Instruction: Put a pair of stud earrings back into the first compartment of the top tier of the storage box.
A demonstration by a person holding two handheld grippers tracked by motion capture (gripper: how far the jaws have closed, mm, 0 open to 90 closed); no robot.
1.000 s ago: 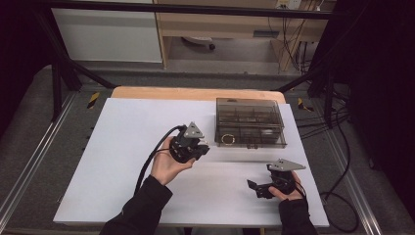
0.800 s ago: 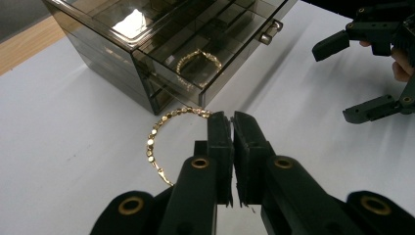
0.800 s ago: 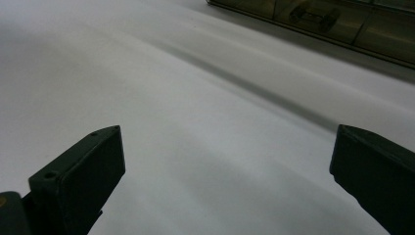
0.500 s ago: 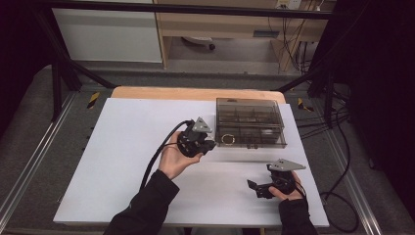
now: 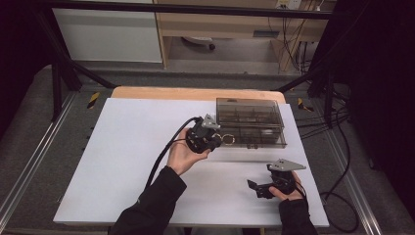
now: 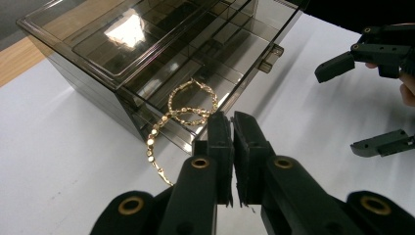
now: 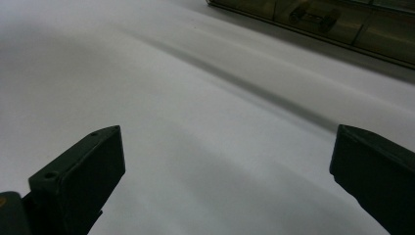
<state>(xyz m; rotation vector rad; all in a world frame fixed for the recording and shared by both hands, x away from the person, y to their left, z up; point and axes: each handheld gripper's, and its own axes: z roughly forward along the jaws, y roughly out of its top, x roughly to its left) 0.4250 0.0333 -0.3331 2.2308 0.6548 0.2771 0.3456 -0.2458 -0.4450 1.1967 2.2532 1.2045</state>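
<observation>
From above, my left gripper holds a gold hoop earring against the smoky box near the table's far edge. Its own camera shows the jaws pinched shut on the earring. My right gripper gapes empty.

Light falls from overhead onto the white-topped bench, leaving the surrounding room dark. A bright glare patch sits on the lid of the smoky transparent plastic compartment box. In the right gripper view, soft diagonal shadows cross the bench and the near jaws are blurred.
</observation>
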